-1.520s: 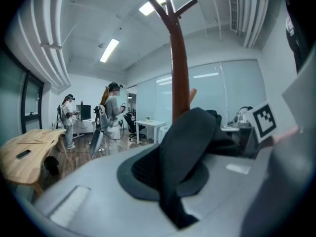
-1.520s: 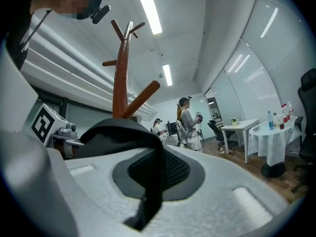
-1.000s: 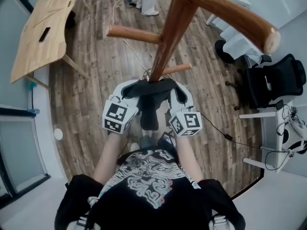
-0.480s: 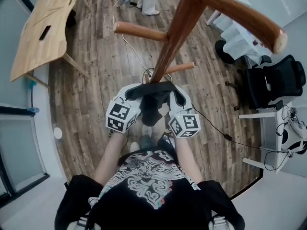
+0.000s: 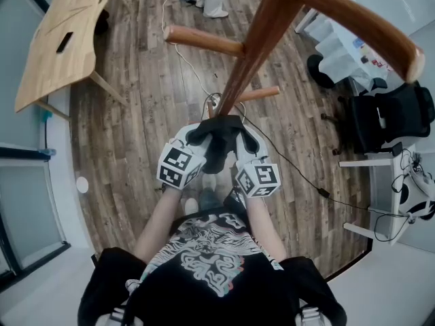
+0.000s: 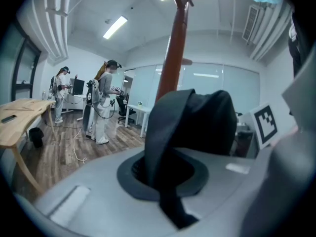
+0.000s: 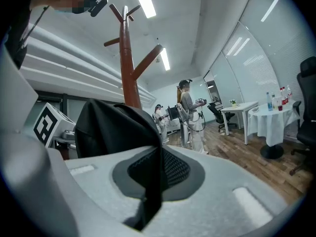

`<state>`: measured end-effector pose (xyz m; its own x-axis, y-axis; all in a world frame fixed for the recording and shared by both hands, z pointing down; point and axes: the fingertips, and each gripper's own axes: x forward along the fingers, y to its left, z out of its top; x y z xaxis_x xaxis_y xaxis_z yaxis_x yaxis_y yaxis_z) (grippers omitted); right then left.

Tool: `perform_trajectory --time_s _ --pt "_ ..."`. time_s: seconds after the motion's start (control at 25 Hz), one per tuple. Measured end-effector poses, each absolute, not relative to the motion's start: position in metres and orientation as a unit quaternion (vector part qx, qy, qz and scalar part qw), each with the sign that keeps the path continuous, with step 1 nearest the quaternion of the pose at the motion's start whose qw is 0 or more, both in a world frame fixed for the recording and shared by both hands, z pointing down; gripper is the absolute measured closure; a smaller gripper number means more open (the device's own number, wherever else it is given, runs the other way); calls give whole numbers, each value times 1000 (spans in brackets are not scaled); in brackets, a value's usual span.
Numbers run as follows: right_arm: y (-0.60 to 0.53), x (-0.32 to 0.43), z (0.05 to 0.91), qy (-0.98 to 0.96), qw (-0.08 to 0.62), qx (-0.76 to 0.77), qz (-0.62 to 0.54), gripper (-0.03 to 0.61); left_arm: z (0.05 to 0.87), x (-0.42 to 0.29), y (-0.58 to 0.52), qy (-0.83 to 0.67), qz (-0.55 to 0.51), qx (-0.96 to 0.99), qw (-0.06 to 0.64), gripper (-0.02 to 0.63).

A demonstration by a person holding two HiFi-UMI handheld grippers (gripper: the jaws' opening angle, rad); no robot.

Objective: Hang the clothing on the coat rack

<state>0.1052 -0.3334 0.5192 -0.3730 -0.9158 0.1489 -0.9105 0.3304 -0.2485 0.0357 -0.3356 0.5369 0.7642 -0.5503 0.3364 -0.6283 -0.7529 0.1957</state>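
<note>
Fingers of the left gripper (image 5: 193,138) and right gripper (image 5: 242,140) are clamped tight on a black garment (image 5: 217,145), one edge each. It hangs bunched between them, at 6 o'clock from the wooden coat rack (image 5: 253,53).

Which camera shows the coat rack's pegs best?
The head view: the coat rack shows its pole and three pegs from above. The right gripper view shows pole and upper pegs behind the black garment; the left gripper view mostly pole.
</note>
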Motion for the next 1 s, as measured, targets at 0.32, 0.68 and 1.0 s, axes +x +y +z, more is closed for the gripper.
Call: perform_trajectory --time_s 0.32,0.68,1.0 --pt "-326 100 529 816 4 -559 -146 568 552 45 -321 -295 125 931 176 612" --pt "-316 92 536 819 2 -554 -152 568 560 53 -308 -276 126 934 191 612" --pt "-314 88 537 819 4 -553 -154 568 564 52 -302 -271 127 933 199 612"
